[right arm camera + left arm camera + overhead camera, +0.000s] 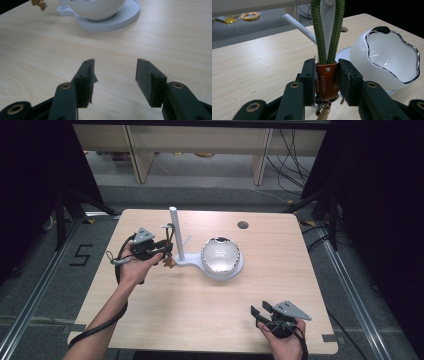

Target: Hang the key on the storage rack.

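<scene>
A key strap has a green cord loop (320, 30) and a brown leather tab (325, 82). My left gripper (326, 68) is shut on the tab, with a metal ring and clip (323, 111) dangling below. The cord rises on both sides of the white post (327, 27) and leaves the top of the left gripper view. From above, the left gripper (165, 251) is right beside the post (176, 232), left of the glossy white bowl (221, 255). Near the table's front right corner, my right gripper (260, 312) (115, 72) is open with nothing between its fingers.
Post and bowl share a flat white base (235, 270) (125, 17) mid-table. A thin white rod (298, 23) angles off the post. A round cable hole (243, 225) lies at the back of the wooden table (200, 310). Desks and cables stand beyond the far edge.
</scene>
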The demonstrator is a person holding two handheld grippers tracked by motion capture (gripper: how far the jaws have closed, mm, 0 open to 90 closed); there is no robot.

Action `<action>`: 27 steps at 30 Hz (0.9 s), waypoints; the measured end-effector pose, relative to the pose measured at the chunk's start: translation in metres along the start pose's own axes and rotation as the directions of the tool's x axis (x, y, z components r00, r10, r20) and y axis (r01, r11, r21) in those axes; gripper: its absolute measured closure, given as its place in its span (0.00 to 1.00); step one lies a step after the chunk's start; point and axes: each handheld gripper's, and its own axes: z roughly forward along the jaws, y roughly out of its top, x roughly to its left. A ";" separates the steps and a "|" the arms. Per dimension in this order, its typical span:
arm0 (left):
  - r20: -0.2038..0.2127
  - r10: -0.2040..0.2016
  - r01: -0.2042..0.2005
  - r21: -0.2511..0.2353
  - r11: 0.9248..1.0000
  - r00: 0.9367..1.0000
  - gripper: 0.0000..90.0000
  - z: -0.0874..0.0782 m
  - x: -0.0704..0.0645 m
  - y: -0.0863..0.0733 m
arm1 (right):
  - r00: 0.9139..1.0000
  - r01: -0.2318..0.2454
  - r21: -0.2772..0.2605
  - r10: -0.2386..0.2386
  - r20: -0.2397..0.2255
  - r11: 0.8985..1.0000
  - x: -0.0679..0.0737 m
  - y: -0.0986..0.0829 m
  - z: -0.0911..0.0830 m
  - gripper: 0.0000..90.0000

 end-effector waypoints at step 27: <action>-0.015 0.026 -0.027 -0.037 0.999 1.000 0.64 -0.008 -0.007 0.001 | 0.999 -0.030 0.001 0.030 0.016 1.000 0.003 0.000 -0.001 0.55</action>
